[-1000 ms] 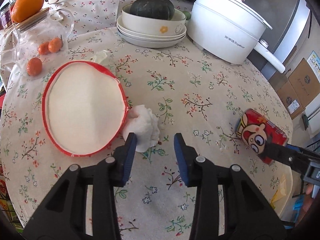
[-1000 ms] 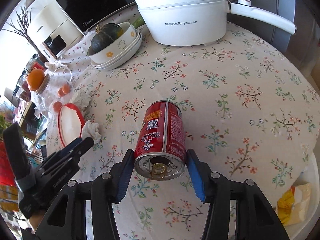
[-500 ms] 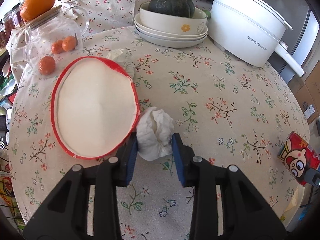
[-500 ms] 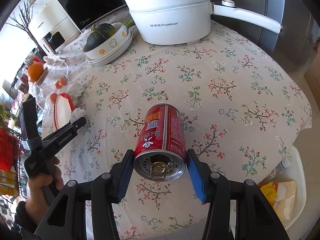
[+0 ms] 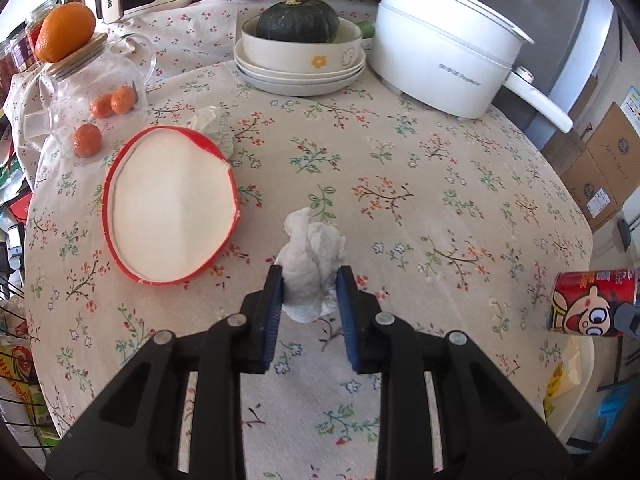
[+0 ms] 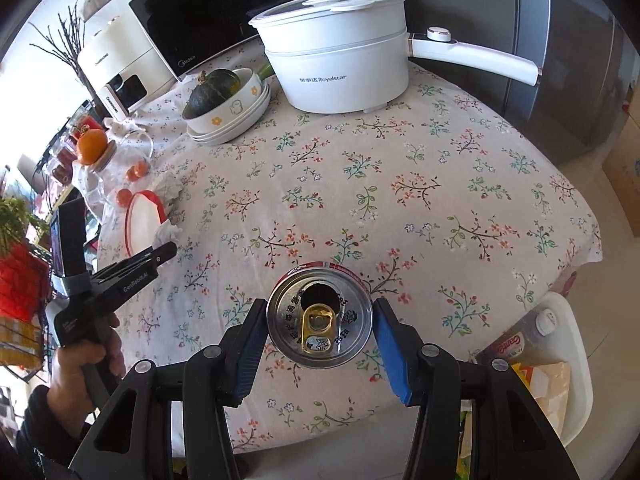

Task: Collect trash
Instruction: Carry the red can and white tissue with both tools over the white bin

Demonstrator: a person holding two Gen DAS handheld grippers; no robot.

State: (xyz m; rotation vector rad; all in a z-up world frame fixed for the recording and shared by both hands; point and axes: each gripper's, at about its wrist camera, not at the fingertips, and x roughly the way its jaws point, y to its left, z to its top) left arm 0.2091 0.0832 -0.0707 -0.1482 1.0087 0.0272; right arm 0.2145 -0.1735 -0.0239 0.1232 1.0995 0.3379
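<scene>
My left gripper (image 5: 310,288) is shut on a crumpled white tissue (image 5: 314,254) and holds it above the floral tablecloth, right of a red-rimmed paper lid (image 5: 170,208). My right gripper (image 6: 320,326) is shut on a red drink can (image 6: 320,320), its opened top facing the camera, held over the table's near edge. The can (image 5: 592,302) also shows at the right edge of the left wrist view. The left gripper (image 6: 160,250) with the tissue (image 6: 166,232) shows at the left of the right wrist view. A second crumpled tissue (image 5: 212,126) lies behind the lid.
A white bin (image 6: 560,360) with trash stands below the table's right edge. At the back stand a white electric pot (image 5: 444,68), stacked bowls with a squash (image 5: 300,56), and a glass jar (image 5: 96,76) with oranges. Cardboard boxes (image 5: 600,168) stand at right.
My left gripper closed on the white tissue and lifted it off the table to the right. My right gripper tilted the can top toward the camera and drew back toward the table edge.
</scene>
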